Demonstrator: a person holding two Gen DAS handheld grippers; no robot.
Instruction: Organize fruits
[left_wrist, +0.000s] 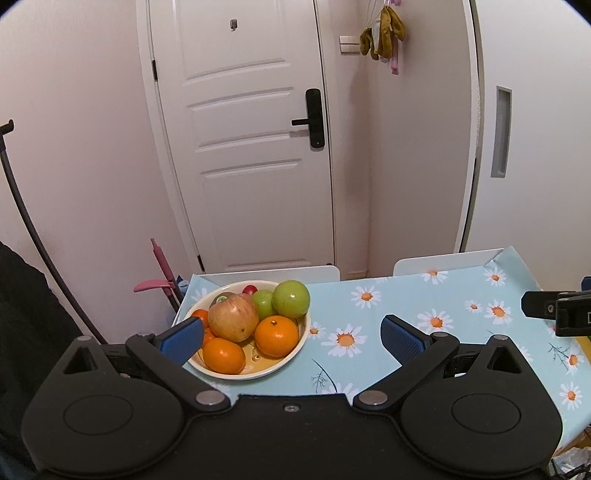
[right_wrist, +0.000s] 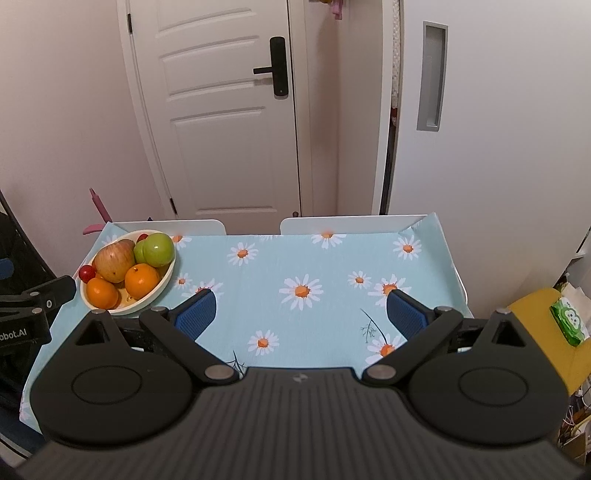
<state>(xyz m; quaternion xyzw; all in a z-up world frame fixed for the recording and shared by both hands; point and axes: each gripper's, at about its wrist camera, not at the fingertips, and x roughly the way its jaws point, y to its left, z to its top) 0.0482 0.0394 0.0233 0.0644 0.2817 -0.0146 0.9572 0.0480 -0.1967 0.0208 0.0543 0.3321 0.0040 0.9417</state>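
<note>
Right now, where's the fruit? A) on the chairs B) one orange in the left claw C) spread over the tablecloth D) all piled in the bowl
D: the oranges, red apple and green apples all sit in the bowl; the left claw and right claw are open with nothing between the fingers.

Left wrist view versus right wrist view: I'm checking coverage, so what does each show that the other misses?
Left only: gloves hanging on the wall, a kiwi in the bowl, the right claw edging in.
Right only: a yellow box with a green pack.
Both: the bowl, apple, oranges, green fruits, daisy cloth, door. Both claws open.
</note>
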